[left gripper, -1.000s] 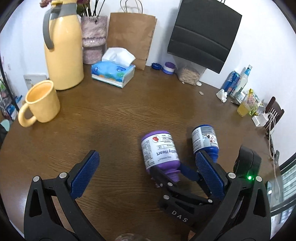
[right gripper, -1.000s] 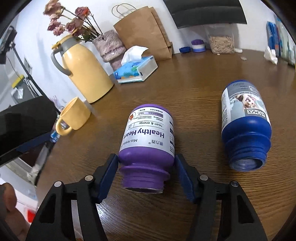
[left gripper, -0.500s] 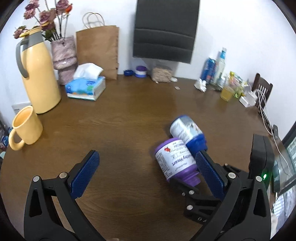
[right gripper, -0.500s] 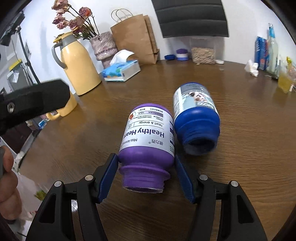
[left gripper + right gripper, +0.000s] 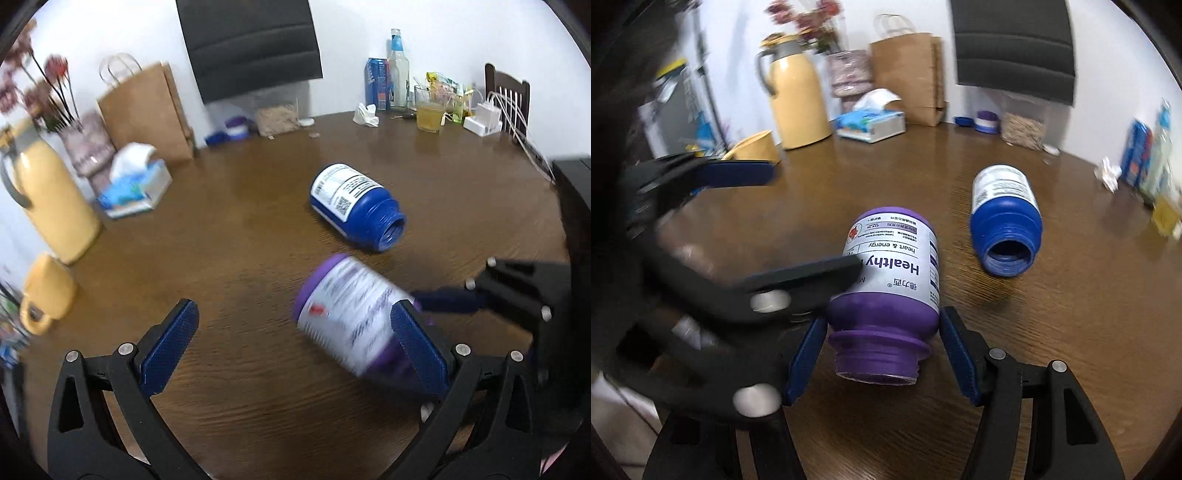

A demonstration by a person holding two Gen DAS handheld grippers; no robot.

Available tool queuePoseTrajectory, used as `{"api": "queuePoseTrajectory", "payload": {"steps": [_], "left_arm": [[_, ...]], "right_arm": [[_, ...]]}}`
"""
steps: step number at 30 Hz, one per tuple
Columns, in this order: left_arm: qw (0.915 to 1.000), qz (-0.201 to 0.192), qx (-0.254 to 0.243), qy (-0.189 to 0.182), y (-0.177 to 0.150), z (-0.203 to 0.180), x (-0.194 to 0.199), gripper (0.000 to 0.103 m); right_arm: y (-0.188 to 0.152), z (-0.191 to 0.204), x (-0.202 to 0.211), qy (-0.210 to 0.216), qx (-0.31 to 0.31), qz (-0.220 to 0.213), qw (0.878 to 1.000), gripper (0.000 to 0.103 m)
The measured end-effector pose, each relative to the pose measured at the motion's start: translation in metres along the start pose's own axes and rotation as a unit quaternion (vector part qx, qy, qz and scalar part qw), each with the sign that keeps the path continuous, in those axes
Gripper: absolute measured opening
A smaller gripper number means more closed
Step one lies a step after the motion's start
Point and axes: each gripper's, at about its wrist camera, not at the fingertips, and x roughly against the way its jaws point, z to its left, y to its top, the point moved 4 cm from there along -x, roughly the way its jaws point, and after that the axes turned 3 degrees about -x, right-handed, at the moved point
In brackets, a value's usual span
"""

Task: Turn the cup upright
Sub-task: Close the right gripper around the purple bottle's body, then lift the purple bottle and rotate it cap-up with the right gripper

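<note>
A purple bottle (image 5: 894,266) with a white label lies tilted, its open mouth toward the right wrist camera. My right gripper (image 5: 882,325) is shut on its shoulder, one blue pad on each side. In the left wrist view the same purple bottle (image 5: 351,321) is blurred, just inside the right finger of my open, empty left gripper (image 5: 291,314). One left finger (image 5: 812,275) crosses in front of the bottle's label. A blue bottle (image 5: 354,206) lies on its side farther back, mouth open. A yellow mug (image 5: 48,291) stands upright at the far left.
The brown wooden table (image 5: 240,229) carries a yellow thermos (image 5: 48,199), a tissue box (image 5: 136,184) and a paper bag (image 5: 147,110) at the back left. A glass of yellow drink (image 5: 428,114), bottles and a charger sit at the back right.
My right gripper has carried the purple bottle away from the blue one, which now lies apart. The left gripper has swung in close beside the purple bottle.
</note>
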Motion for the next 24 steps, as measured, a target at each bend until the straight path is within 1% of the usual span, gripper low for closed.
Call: {"api": "queuePoseTrajectory", "payload": {"steps": [2, 4, 5, 6, 8, 9, 10, 13, 15, 16, 18, 19, 21, 23, 24], "left_arm": [[0.9993, 0.007, 0.007, -0.036, 0.007, 0.001, -0.012, 0.103], [0.9981, 0.015, 0.012, -0.058, 0.011, 0.001, -0.021, 0.102], [0.9976, 0.018, 0.017, -0.066, 0.012, 0.001, -0.024, 0.100], [0.9963, 0.016, 0.025, -0.081, 0.014, 0.003, -0.026, 0.091], [0.9941, 0.015, 0.035, -0.102, 0.015, -0.003, -0.028, 0.081], [0.9932, 0.014, 0.042, -0.107, 0.014, -0.003, -0.027, 0.076], [0.9932, 0.012, 0.049, -0.105, 0.014, -0.001, -0.026, 0.075], [0.9935, 0.005, 0.053, -0.100, 0.011, 0.001, -0.023, 0.075], [0.9949, 0.001, 0.048, -0.089, 0.009, 0.001, -0.022, 0.075], [0.9955, 0.002, 0.045, -0.084, 0.007, 0.001, -0.022, 0.075], [0.9962, 0.008, 0.044, -0.074, 0.004, 0.003, -0.024, 0.076], [0.9960, 0.011, 0.046, -0.076, 0.003, 0.004, -0.024, 0.076], [0.9932, 0.016, 0.054, -0.102, 0.002, 0.006, -0.020, 0.077], [0.9841, 0.010, 0.071, -0.163, 0.006, 0.008, -0.009, 0.081], [0.9810, 0.010, 0.072, -0.180, 0.007, 0.006, -0.006, 0.084]], "right_arm": [[-0.002, 0.002, 0.002, 0.007, 0.026, 0.004, 1.000, 0.067], [-0.004, 0.001, 0.004, 0.004, 0.038, 0.008, 0.999, 0.067], [-0.005, 0.000, 0.006, 0.004, 0.043, 0.009, 0.999, 0.068], [-0.006, 0.000, 0.007, 0.003, 0.048, 0.010, 0.999, 0.068], [-0.008, -0.002, 0.009, 0.000, 0.056, 0.011, 0.998, 0.068], [-0.010, -0.004, 0.010, -0.012, 0.056, 0.013, 0.998, 0.068], [-0.011, -0.006, 0.010, -0.022, 0.057, 0.015, 0.998, 0.068], [-0.018, -0.016, 0.012, -0.078, 0.049, 0.024, 0.995, 0.068], [-0.022, -0.028, 0.013, -0.108, 0.029, 0.028, 0.993, 0.068], [-0.024, -0.036, 0.014, -0.117, 0.005, 0.026, 0.993, 0.068], [-0.029, -0.046, 0.018, -0.118, -0.037, 0.023, 0.992, 0.068], [-0.031, -0.053, 0.019, -0.117, -0.071, 0.019, 0.990, 0.068], [-0.032, -0.059, 0.021, -0.108, -0.116, 0.010, 0.987, 0.068], [-0.034, -0.061, 0.022, -0.096, -0.145, 0.003, 0.985, 0.068], [-0.034, -0.061, 0.023, -0.095, -0.153, 0.000, 0.984, 0.068]]}}
